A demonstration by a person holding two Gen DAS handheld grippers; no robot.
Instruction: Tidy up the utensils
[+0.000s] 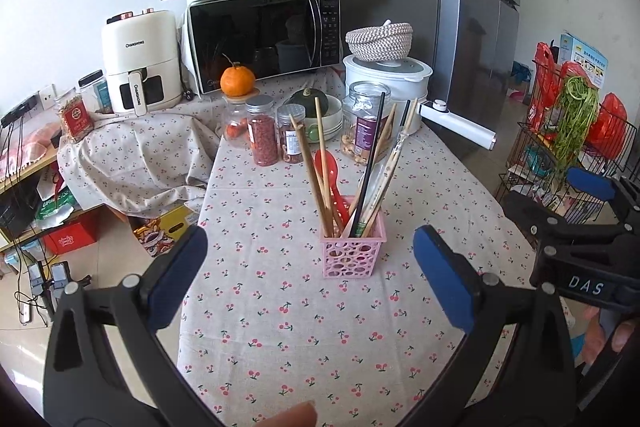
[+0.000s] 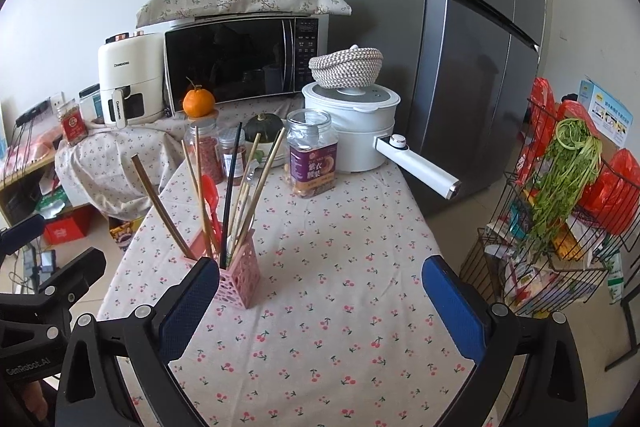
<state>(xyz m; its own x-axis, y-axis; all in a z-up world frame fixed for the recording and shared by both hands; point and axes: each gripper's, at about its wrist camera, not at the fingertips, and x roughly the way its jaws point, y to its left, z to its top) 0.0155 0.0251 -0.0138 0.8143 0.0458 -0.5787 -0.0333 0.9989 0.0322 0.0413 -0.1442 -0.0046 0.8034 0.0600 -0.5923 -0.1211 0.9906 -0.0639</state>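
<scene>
Both the left gripper (image 1: 310, 273) and right gripper (image 2: 320, 301) are gaping wide, empty, above the cherry-print tablecloth (image 1: 280, 307); the perforated pink plastic basket (image 1: 352, 253) is holding wooden chopsticks (image 1: 320, 163) upright, with glass jars (image 1: 262, 131) crowding behind

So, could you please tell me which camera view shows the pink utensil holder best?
The left wrist view: the pink utensil holder stands centred and unobstructed between the open fingers, its perforated front fully visible. In the right wrist view the holder sits left of centre, partly hidden behind one blue finger pad.

Pink holder (image 1: 353, 254) on cherry-print tablecloth (image 1: 280, 307).
</scene>
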